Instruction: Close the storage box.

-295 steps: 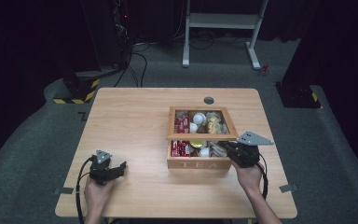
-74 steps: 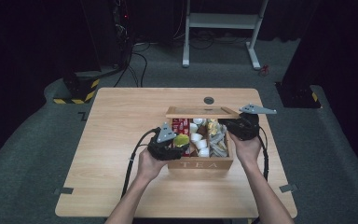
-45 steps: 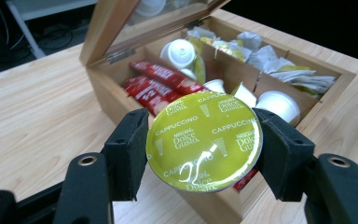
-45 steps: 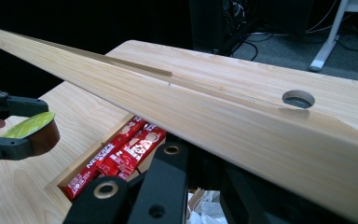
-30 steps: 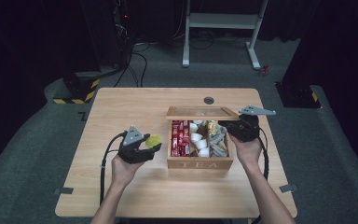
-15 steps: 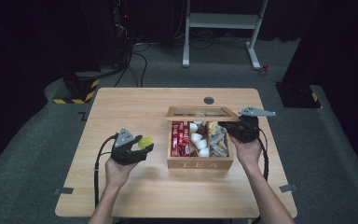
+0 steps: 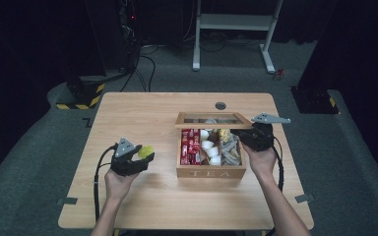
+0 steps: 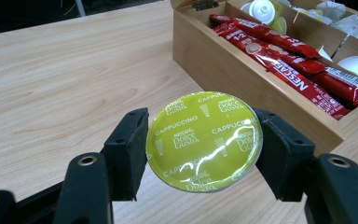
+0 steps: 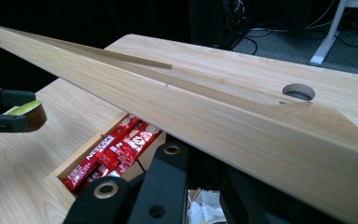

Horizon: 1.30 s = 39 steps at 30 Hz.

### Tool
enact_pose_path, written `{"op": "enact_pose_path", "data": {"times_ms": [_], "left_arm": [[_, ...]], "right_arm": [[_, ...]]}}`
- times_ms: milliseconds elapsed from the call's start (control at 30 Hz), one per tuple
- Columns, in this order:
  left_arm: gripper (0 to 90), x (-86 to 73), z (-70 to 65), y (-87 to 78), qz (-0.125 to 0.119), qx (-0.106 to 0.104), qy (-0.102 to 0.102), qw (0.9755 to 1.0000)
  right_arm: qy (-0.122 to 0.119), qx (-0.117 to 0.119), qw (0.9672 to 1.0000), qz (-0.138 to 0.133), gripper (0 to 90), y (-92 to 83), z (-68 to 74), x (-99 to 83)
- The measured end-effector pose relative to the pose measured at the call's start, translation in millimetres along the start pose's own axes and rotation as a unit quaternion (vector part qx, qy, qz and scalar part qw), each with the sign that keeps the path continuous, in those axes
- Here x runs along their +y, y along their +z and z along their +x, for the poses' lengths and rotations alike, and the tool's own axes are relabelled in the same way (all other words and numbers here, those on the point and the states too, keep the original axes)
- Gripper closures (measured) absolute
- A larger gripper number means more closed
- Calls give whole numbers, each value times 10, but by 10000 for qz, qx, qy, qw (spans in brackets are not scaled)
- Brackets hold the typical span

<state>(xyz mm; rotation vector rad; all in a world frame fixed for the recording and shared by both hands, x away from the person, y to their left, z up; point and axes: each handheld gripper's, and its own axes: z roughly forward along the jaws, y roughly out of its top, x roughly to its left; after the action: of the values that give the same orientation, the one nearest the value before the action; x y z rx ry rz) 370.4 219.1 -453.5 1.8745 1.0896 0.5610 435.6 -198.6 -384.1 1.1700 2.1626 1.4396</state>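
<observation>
Left gripper (image 8: 205,144) clamps round lime-green foil-topped cappuccino capsule (image 8: 204,141) over bare light wooden table (image 7: 142,113), well left of wooden tea box (image 7: 210,169). Right gripper (image 7: 246,137) shut on box's glass-paned wooden lid (image 9: 205,116), holding it up. Red coffee sticks (image 8: 289,56) & white pods (image 7: 209,147) inside; nothing btwn capsule & box.

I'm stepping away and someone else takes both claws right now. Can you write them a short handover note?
Left claw: shut on the green cappuccino capsule, held above the table, left of the tea box.
Right claw: shut on the box lid, propping it open.
Box: red coffee sticks, white pods and sachets inside.
Done: lid raised, capsule out of the box.
Left: probably set the capsule down on the table, then lower the lid.
</observation>
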Motion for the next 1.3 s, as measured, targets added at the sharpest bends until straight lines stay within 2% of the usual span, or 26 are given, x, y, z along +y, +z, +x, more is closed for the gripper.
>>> {"op": "enact_pose_path", "data": {"times_ms": [200, 400, 633, 767, 967, 1300], "left_arm": [[396, -35, 14, 23, 118, 107, 54, 9999], [396, -80, 42, 58, 154, 197, -15, 9997], [396, -131, 61, 118, 269, 311, 4, 9992], [396, -149, 52, 167, 302, 348, 25, 9989], [396, -221, -6, 309, 478, 340, 37, 9983], [395, -239, -40, 418, 505, 442, 19, 9977]], "right_arm": [[25, -1, 10000, -16, 899, -2, 7, -23], [7, 6, 10000, -16, 899, -2, 7, -32], [31, 4, 10000, -37, 899, -2, 10, -44], [19, -5, 10000, -30, 900, -2, 13, -57], [20, -13, 10000, -10, 900, -3, 14, -60], [37, -3, 10000, -24, 899, -1, 13, -50]]}}
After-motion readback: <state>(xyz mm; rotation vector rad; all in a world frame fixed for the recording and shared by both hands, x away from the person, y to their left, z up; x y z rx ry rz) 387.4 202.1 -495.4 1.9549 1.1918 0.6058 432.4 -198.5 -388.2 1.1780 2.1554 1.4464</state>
